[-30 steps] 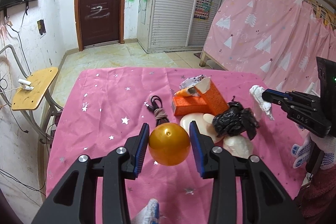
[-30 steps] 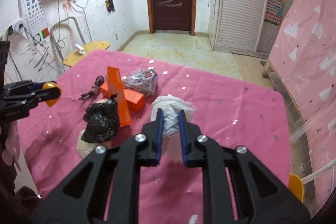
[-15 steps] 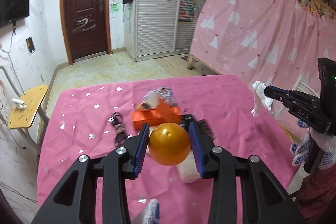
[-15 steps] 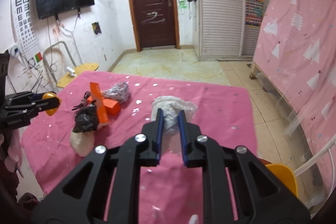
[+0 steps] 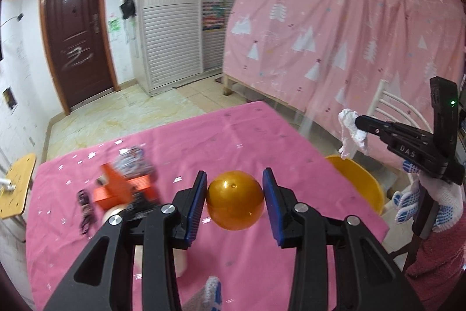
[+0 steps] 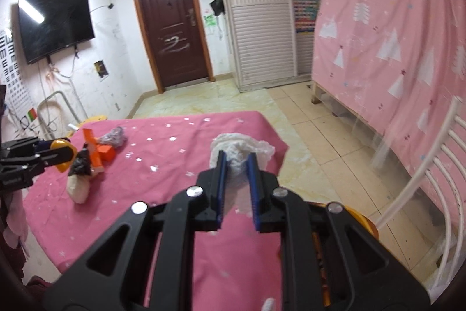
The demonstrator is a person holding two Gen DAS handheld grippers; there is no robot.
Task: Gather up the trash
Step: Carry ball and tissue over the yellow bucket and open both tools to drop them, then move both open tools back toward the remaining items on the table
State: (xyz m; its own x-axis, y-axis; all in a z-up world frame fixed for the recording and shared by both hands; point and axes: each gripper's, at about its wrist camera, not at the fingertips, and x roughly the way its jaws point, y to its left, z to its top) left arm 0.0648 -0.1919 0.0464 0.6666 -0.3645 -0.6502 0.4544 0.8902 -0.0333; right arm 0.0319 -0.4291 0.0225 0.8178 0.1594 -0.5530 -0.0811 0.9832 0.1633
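- both loads ride toward the round yellow plastic bin (image 5: 359, 182) off the table's right edge; best released only once squarely above its mouth.
- left gripper (image 5: 234, 194) is clamped partway on a shiny gold plastic ball (image 5: 235, 200), above the pink star-print tablecloth (image 5: 256, 136).
- right gripper (image 6: 236, 169) is pinched nearly closed on a crumpled white tissue wad (image 6: 241, 149), near the bin.

brown door (image 6: 171, 37), pink curtain (image 6: 387, 28)
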